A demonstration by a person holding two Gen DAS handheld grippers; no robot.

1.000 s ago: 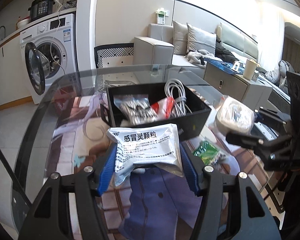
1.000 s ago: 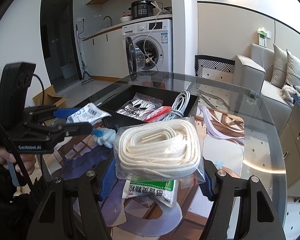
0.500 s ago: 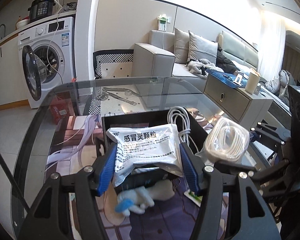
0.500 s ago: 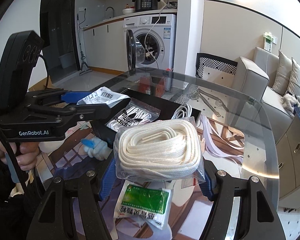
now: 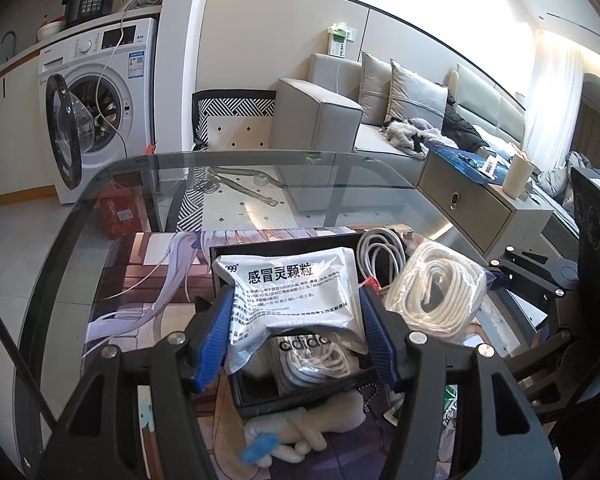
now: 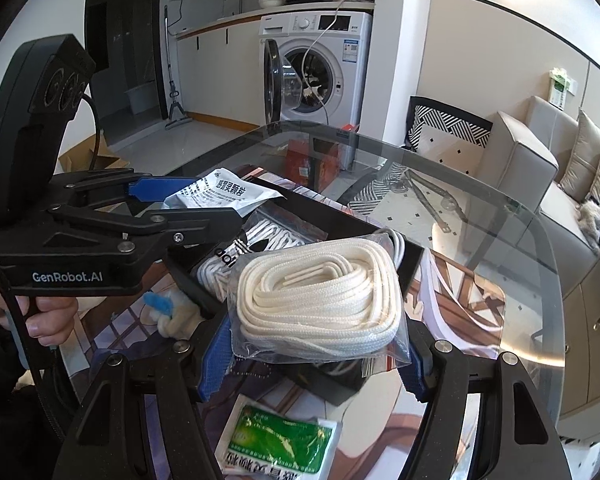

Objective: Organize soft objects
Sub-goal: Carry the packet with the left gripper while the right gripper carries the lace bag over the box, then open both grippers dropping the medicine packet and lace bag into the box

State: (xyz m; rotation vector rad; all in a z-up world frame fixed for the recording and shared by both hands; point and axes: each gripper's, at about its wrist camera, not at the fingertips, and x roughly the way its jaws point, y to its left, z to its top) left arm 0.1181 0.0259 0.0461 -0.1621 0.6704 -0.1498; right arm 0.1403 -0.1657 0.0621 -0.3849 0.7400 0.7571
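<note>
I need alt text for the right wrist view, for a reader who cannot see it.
The right gripper clamps a clear bag of coiled white rope above a black box on a glass table. At left, the left gripper holds a silver medicine sachet over the same box; a green sachet lies below.

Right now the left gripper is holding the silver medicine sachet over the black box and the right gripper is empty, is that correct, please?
Not quite: the right gripper is not empty. The right wrist view shows it shut on the bag of white laces. The left gripper does hold the silver medicine sachet over the black box.
</note>
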